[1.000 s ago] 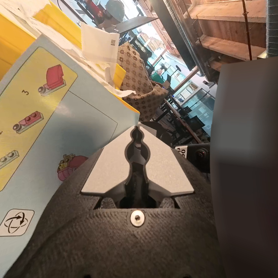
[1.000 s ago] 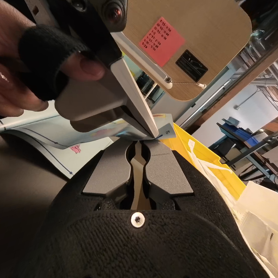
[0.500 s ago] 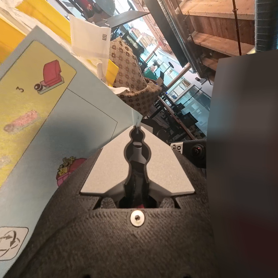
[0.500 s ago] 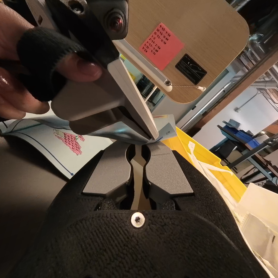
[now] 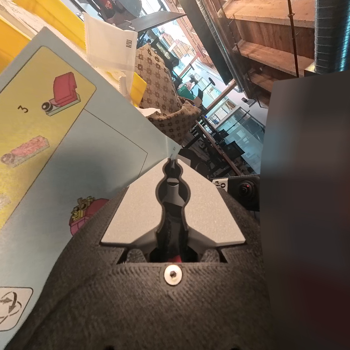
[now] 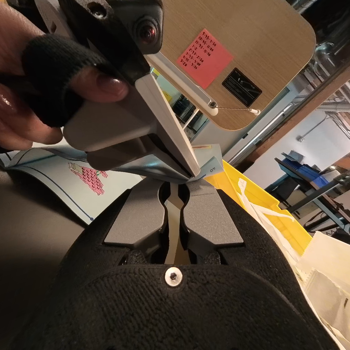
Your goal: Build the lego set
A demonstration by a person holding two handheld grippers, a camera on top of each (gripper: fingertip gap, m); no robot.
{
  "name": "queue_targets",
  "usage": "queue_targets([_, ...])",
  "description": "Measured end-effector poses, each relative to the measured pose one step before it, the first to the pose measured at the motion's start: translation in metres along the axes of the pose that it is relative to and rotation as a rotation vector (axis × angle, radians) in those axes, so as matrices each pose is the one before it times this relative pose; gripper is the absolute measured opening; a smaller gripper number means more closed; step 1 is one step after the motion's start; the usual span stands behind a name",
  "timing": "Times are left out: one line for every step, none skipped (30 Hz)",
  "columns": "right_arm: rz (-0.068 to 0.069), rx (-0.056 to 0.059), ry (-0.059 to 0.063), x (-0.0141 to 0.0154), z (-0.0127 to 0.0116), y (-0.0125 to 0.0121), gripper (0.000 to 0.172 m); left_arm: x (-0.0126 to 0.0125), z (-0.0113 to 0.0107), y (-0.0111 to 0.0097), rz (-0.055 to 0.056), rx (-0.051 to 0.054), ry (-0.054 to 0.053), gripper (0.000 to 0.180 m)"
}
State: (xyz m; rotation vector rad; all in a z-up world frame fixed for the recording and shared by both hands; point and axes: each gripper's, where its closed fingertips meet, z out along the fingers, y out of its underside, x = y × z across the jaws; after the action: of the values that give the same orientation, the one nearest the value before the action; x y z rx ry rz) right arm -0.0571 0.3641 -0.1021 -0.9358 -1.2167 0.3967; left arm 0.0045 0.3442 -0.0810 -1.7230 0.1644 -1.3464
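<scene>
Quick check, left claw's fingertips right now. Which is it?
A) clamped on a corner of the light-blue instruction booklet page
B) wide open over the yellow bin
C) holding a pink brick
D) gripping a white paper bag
A: in the right wrist view the left claw pinches the bent page corner of the instruction booklet between its closed fingers.

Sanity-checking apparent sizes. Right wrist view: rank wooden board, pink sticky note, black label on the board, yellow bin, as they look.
1. Wooden board, largest.
2. Yellow bin, next, though it is partly hidden and sits nearer the camera, so this place is unsure.
3. Pink sticky note.
4. Black label, smallest.
</scene>
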Motion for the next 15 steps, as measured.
queue_targets([-0.0006, 0.0000, -0.0002, -0.00005, 0.00000, 0.00007, 0.000, -0.00004, 0.00000, 0.00017, -0.0020, -0.0003, 0.0018, 0.002])
queue_targets([-0.0005, 0.0001, 0.0002, -0.00001, -0.00003, -0.00008, 0.000, 0.00009, 0.00000, 0.00005, -0.0023, 0.0005, 0.0017, 0.002])
queue_targets([0.0004, 0.0006, -0.0004, -0.00008, 0.00004, -0.00009, 0.000, 0.00008, 0.00004, 0.00002, -0.0024, 0.0003, 0.0020, 0.002])
queue_targets([0.0006, 0.0009, -0.0012, -0.00017, -0.00003, -0.00011, 0.000, 0.00025, 0.00001, 0.00009, -0.0024, -0.0002, 0.0032, 0.002])
queue_targets([-0.0003, 0.0001, -0.0008, -0.00020, 0.00006, -0.00010, 0.000, 0.00024, -0.00002, 0.00020, -0.0026, -0.0006, 0.0036, 0.002])
queue_targets([-0.0009, 0.0001, -0.0004, -0.00012, -0.00003, 0.00000, 0.000, 0.00015, 0.00013, 0.00030, -0.0038, -0.0004, 0.0035, 0.002])
queue_targets([-0.0002, 0.0005, -0.0014, -0.00029, 0.00008, -0.00014, 0.000, 0.00040, 0.00016, 0.00022, -0.0039, -0.0007, 0.0052, 0.003])
queue_targets([0.0001, 0.0004, -0.0015, -0.00027, 0.00003, 0.00002, 0.000, 0.00035, 0.00017, 0.00046, -0.0037, -0.0017, 0.0051, 0.003])
queue_targets([-0.0008, 0.0005, 0.0000, -0.00008, -0.00005, -0.00018, 0.000, 0.00036, 0.00023, 0.00026, -0.0029, -0.0008, 0.0052, 0.003])
queue_targets([-0.0008, 0.0004, 0.0001, 0.00000, -0.00001, -0.00012, 0.000, 0.00010, 0.00011, 0.00003, -0.0028, 0.0007, 0.0034, 0.003])
queue_targets([-0.0002, -0.0004, -0.0008, -0.00020, 0.00006, 0.00011, 0.000, -0.00013, -0.00003, 0.00009, -0.0013, 0.0001, 0.0006, 0.002])
queue_targets([-0.0003, -0.0010, -0.0007, -0.00015, 0.00011, 0.00010, 0.000, -0.00031, -0.00010, -0.00001, 0.0005, -0.0002, -0.0017, 0.002])
queue_targets([-0.0009, 0.0003, 0.0003, -0.00003, -0.00002, -0.00003, 0.000, -0.00007, 0.00000, 0.00016, 0.0005, -0.0005, -0.0009, 0.002])
queue_targets([-0.0006, 0.0015, 0.0004, -0.00001, -0.00006, -0.00031, 0.000, 0.00009, 0.00003, -0.00002, -0.0003, -0.0003, 0.0009, 0.002])
queue_targets([0.0000, 0.0003, -0.0003, -0.00011, -0.00002, -0.00010, 0.000, -0.00026, 0.00001, 0.00020, -0.0003, -0.0011, -0.0023, 0.000])
